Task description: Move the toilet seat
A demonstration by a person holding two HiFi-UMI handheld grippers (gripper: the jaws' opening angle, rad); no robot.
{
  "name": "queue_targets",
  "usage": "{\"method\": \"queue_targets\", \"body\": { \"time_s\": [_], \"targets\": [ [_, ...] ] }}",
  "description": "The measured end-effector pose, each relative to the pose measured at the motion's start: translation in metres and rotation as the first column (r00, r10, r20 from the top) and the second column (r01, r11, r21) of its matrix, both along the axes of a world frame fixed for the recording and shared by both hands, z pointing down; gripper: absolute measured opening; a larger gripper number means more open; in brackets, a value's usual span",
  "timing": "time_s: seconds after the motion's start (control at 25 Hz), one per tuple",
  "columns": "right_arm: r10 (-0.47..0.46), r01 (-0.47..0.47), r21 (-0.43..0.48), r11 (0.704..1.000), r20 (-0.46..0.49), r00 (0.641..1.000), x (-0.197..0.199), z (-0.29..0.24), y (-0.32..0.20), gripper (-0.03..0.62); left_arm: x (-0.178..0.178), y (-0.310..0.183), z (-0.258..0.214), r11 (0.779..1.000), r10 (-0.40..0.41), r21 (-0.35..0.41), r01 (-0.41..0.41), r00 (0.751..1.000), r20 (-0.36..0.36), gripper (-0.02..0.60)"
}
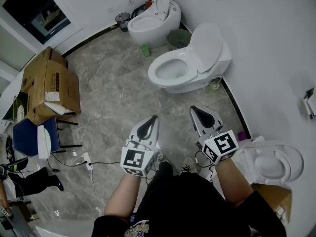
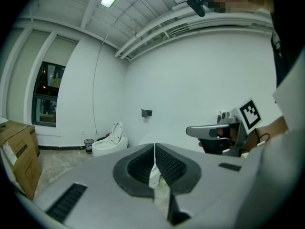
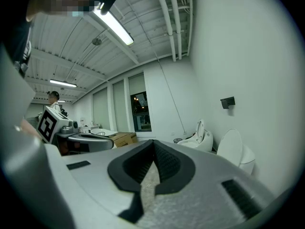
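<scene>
A white toilet [image 1: 185,68] stands ahead by the right wall, its seat and lid [image 1: 206,46] raised upright. In the right gripper view its raised lid [image 3: 230,148] shows at the right. My left gripper [image 1: 150,124] and right gripper [image 1: 201,113] are held side by side above the floor, both shut and empty, well short of that toilet. In the left gripper view the left gripper [image 2: 154,151] has its jaws together with nothing between them, and the right gripper [image 2: 209,130] shows beside it. In the right gripper view the right gripper [image 3: 153,149] is shut too.
A second toilet [image 1: 153,21] with its lid up stands further back, with a small bin [image 1: 122,19] beside it. A third toilet [image 1: 271,162] is close at my right. Cardboard boxes [image 1: 49,85] and a blue chair [image 1: 37,138] stand on the left. A cable and power strip [image 1: 88,162] lie on the floor.
</scene>
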State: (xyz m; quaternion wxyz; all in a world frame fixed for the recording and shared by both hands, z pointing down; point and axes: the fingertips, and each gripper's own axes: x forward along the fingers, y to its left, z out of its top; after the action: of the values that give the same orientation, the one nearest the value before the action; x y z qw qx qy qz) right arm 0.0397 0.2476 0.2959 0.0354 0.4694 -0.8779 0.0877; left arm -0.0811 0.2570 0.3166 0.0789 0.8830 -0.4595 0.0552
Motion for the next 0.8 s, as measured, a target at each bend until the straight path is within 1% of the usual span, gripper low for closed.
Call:
{"method": "queue_targets", "body": {
  "time_s": [0.28, 0.4, 0.52, 0.64, 0.8],
  "targets": [
    [0.020, -0.020, 0.008, 1.000, 0.006, 1.000, -0.047, -0.006, -0.038, 0.008, -0.048, -0.041, -0.005, 1.000, 0.011, 0.014, -0.011, 1.000, -0.015, 0.006],
    [0.026, -0.026, 0.010, 1.000, 0.019, 0.999, -0.062, -0.007, -0.051, 0.008, -0.063, -0.053, -0.005, 1.000, 0.012, 0.022, -0.012, 1.000, -0.016, 0.006],
    [0.020, -0.021, 0.012, 1.000, 0.011, 1.000, -0.076, -0.008, -0.060, 0.008, -0.076, -0.064, -0.006, 1.000, 0.011, 0.022, -0.011, 1.000, -0.023, 0.006],
    [0.006, -0.006, 0.011, 1.000, 0.002, 1.000, -0.083, -0.009, -0.071, 0.008, -0.083, -0.073, -0.007, 1.000, 0.004, 0.019, -0.003, 1.000, -0.025, 0.006],
    [-0.013, 0.013, 0.002, 1.000, 0.013, 1.000, -0.077, -0.004, -0.091, 0.008, -0.079, -0.089, -0.003, 1.000, -0.019, 0.014, 0.020, 1.000, -0.013, 0.008]
  ]
}}
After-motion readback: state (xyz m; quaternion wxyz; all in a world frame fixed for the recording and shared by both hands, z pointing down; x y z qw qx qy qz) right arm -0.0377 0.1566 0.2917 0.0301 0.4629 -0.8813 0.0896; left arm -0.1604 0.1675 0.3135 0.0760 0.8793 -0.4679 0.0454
